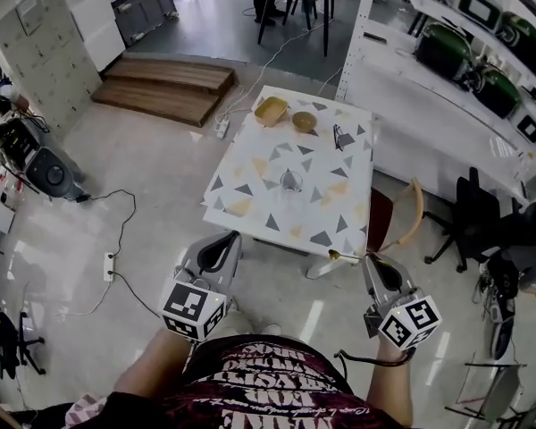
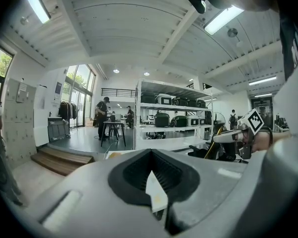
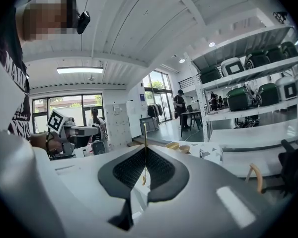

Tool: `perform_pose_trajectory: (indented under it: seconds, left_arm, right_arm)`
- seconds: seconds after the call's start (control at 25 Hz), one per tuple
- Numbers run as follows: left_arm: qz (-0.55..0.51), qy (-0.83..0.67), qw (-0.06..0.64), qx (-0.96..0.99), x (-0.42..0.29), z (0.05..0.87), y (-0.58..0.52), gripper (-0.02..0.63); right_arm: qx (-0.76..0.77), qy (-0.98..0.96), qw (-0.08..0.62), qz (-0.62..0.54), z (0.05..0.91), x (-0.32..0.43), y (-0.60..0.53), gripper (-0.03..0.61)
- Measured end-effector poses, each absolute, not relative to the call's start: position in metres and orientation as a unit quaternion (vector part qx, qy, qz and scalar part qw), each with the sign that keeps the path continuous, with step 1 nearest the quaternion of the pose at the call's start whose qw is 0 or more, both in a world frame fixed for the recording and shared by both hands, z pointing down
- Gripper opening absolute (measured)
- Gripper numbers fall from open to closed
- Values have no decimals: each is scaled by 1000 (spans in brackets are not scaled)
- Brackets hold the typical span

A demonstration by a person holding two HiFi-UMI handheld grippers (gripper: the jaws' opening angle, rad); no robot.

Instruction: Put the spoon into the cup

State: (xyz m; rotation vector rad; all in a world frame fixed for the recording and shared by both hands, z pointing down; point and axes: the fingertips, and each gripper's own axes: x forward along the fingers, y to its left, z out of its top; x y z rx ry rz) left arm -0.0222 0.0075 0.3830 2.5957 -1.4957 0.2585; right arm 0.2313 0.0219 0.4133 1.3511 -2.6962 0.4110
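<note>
Dark printed shirt [image 1: 277, 387] at the bottom edge, nearest. Both grippers are held low in front of it, over floor, short of the near edge of the table [image 1: 250, 164]. Right gripper [image 1: 375, 266] has the spoon [image 1: 347, 256] poking left from its tip. The clear cup [image 1: 291, 182] stands upright mid-table, well apart from the spoon. Left gripper [image 1: 221, 247] carries nothing. Left gripper view: jaws together, empty; the idle hand, likely kept clear. Right gripper view: jaws clamped on the thin gold spoon, which stands upright, probably leaving length free to lower into the cup.
</note>
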Motion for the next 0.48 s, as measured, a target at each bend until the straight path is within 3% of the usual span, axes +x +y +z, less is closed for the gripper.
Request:
perform_pose_trajectory:
  seconds: [0.48]
  left_arm:
    - [97, -485, 64, 867, -35, 384, 11, 0]
  right_arm:
    - [452, -878, 38, 153, 425, 219, 35, 32]
